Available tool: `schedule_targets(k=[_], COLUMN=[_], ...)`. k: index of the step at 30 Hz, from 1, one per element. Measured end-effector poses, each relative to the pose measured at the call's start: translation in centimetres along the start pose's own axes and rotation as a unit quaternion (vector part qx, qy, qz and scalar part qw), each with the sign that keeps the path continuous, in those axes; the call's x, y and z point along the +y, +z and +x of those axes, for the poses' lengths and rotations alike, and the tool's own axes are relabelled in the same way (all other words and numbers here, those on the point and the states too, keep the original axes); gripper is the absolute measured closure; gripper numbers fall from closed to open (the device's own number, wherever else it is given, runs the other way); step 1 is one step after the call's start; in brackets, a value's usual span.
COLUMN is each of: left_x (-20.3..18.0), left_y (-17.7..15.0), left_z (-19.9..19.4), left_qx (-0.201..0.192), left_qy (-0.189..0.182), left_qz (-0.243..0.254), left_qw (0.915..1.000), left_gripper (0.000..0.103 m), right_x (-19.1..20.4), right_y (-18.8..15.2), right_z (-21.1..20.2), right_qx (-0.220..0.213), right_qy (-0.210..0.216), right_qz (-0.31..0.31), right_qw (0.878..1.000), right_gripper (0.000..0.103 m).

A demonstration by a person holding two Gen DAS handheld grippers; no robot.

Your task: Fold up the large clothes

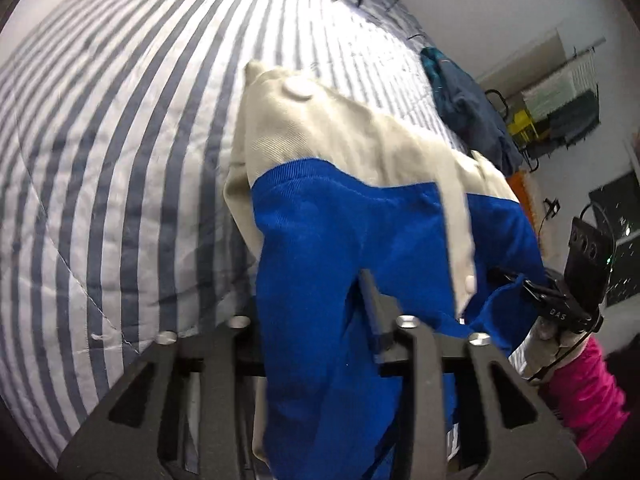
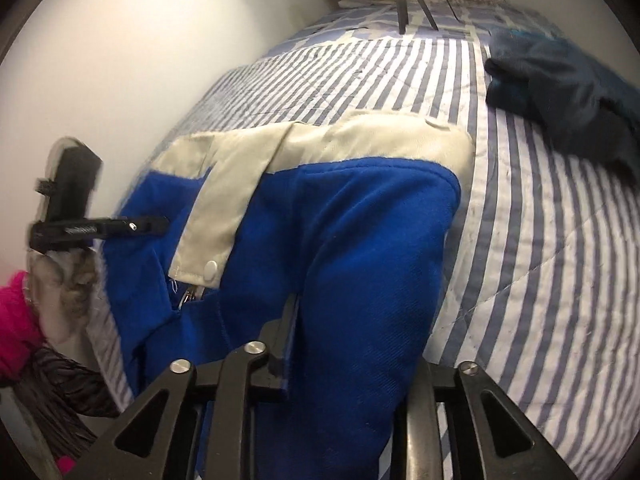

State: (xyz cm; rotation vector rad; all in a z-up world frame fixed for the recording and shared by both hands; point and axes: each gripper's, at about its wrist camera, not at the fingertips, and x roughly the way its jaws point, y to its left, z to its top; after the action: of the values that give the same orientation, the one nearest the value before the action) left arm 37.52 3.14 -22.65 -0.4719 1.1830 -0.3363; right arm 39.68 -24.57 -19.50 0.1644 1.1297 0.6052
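Two tongs lift the near edge of a blue-and-cream jacket (image 2: pixel 320 220) off a striped bed (image 2: pixel 540 240), its cream collar end lying toward the bed's far edge. The left tongs (image 1: pixel 320 320) and right tongs (image 2: pixel 352 344) each clench blue cloth, apparently to carry the hem over for a fold.

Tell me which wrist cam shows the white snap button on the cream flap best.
Right wrist view: the snap button sits sharp at the flap's lower corner, unobstructed against the blue jacket. The left wrist view shows only a small blurred piece of it at the flap's end, beside the right tongs.
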Motion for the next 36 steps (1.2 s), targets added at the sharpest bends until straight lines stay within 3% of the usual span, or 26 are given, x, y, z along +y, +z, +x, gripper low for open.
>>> schedule_targets(k=[1, 2, 5, 6, 8, 10, 13, 17, 24, 36], left_x=[0.6, 1.2, 1.2, 0.9, 0.5, -0.8, -3.6, -6.1, -9.9, -13.4], left_y=[-0.1, -0.2, -0.4, -0.3, -0.3, -0.2, -0.3, -0.2, 0.1, 1.9], left_z=[0.3, 0.6, 1.0, 1.1, 1.3, 1.1, -0.3, -2.0, -2.7, -1.6], left_qx=[0.003, 0.006, 0.0, 0.0, 0.001, -0.006, -0.027, -0.048, -0.066, -0.079], left_qy=[0.004, -0.002, -0.016, -0.012, -0.015, 0.0, 0.028, 0.021, 0.015, -0.005], left_qz=[-0.012, -0.021, -0.025, -0.02, -0.021, -0.01, 0.044, 0.075, 0.117, 0.147], left_qw=[0.9999, 0.9998, 0.9995, 0.9997, 0.9997, 0.9999, 0.9983, 0.9958, 0.9909, 0.9859], left_gripper=[0.041, 0.037, 0.036, 0.038, 0.054, 0.067, 0.077, 0.079, 0.08, 0.08], right_x=[-0.7, -1.3, -2.8, -2.9, -2.0, -0.3, 2.1, 4.2, 4.6, 3.1], right_y=[-0.3, -0.5, -1.0, -1.0, -0.5, -0.2, 0.3, 0.8, 1.5, 2.3], right_z=[0.4, 1.0, 2.2, 2.3, 2.0, 1.3, -0.1, -1.6, -5.1, -8.0], right_qx=[0.004, 0.01, 0.01, 0.01, 0.01, 0.006, -0.005, -0.015, -0.045, -0.077], right_qy=[0.004, 0.01, 0.048, 0.053, 0.042, 0.009, -0.039, -0.098, -0.156, -0.192], right_qz=[0.014, 0.026, 0.072, 0.077, 0.058, 0.015, -0.04, -0.083, -0.084, -0.088], right_qw=[1.0, 1.0, 0.996, 0.996, 0.997, 1.0, 0.998, 0.992, 0.983, 0.975], right_gripper=[0.058, 0.053, 0.052, 0.054, 0.066, 0.074, 0.081, 0.083, 0.083, 0.084])
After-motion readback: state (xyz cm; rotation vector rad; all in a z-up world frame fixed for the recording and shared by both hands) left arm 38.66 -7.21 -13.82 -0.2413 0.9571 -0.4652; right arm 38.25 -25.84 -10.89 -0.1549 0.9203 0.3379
